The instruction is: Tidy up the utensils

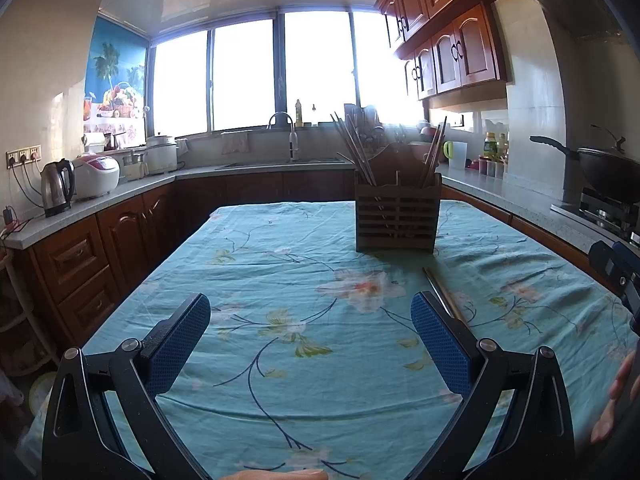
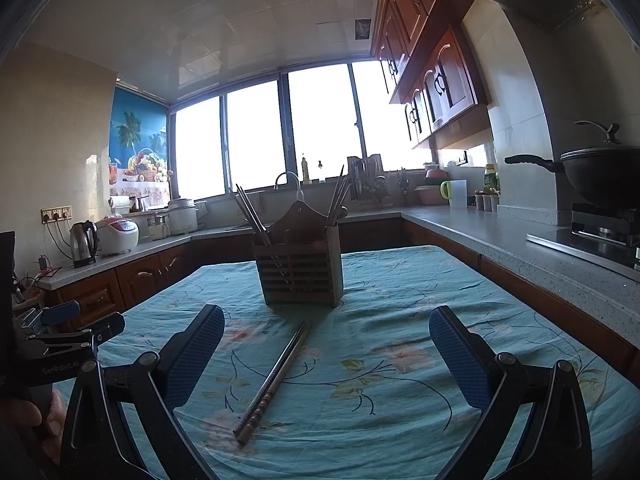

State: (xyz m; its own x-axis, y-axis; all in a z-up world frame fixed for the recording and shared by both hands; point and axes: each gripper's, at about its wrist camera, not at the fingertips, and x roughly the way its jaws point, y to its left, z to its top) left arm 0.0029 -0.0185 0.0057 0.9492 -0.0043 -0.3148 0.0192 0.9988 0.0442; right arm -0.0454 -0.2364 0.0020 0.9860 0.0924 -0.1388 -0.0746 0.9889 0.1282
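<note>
A pair of chopsticks lies loose on the cloth-covered counter, short of the wooden chopstick holder, so the right tool hovers over it with fingers apart, as does the empty left tool.

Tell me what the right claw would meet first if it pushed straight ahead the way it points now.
Probably the pair of chopsticks lying on the tablecloth between the open fingers of the right claw. Beyond them stands the wooden utensil holder. If the claw travels above the cloth, it may pass over the chopsticks and reach the holder; depth is unclear.

My pads blue w/ black frames; tablecloth teal w/ floral print; holder at 12 o'clock dark brown, slatted.
</note>
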